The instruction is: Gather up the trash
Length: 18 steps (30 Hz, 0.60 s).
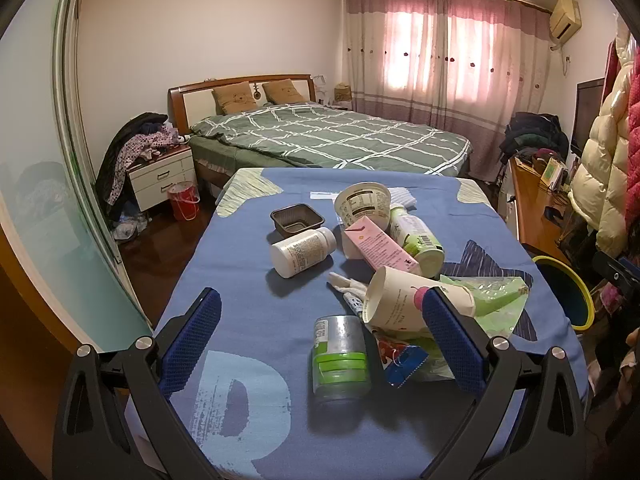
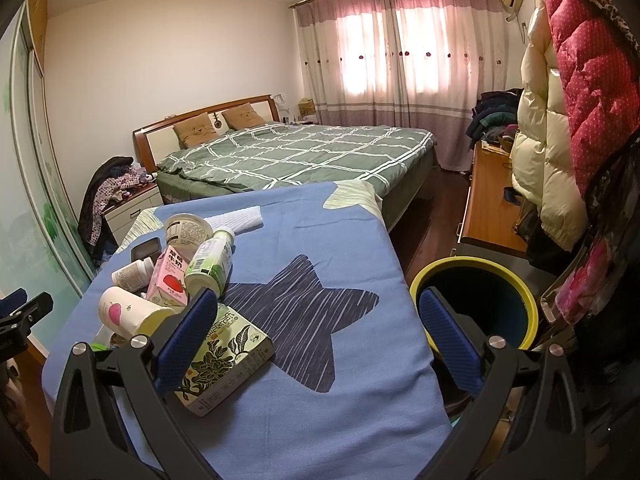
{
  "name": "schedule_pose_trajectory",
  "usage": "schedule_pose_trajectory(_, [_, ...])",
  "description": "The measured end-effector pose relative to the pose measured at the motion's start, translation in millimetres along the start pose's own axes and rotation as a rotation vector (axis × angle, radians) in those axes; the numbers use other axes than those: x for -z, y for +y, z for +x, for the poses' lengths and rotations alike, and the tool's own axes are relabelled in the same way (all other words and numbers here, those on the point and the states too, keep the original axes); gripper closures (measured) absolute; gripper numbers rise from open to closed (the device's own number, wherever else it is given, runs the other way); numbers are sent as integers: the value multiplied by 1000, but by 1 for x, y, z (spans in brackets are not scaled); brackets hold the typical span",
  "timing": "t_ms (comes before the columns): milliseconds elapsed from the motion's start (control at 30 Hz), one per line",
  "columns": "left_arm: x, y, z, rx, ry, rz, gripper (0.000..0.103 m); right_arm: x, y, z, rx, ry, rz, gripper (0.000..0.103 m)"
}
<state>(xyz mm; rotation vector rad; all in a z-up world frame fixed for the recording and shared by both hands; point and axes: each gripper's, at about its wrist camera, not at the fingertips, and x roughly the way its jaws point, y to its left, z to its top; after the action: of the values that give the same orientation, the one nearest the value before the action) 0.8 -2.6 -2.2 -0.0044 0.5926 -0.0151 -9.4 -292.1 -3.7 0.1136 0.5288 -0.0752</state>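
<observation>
On my left wrist view, the left tool (image 1: 322, 314) hangs released over the blue worktop (image 1: 240, 280). Between its pads lie a jar (image 1: 340, 356) at lower centre and a paper cup (image 1: 404, 300) on its side against the right pad. Higher up are a white bottle (image 1: 302, 252), a brown tray (image 1: 297, 220) and a pink carton (image 1: 380, 248).

On my right wrist view, the right tool (image 2: 316, 320) is released too, holding nothing. A tea box (image 2: 226, 364) touches its left pad at lower left; the bin (image 2: 476, 300) stands just beside the worktop's right edge.
</observation>
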Motion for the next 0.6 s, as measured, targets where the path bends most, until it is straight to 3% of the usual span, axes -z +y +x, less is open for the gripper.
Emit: schedule_pose_trajectory(600, [0, -1, 0, -1, 0, 0, 4, 3, 0, 2, -6, 6, 8, 6])
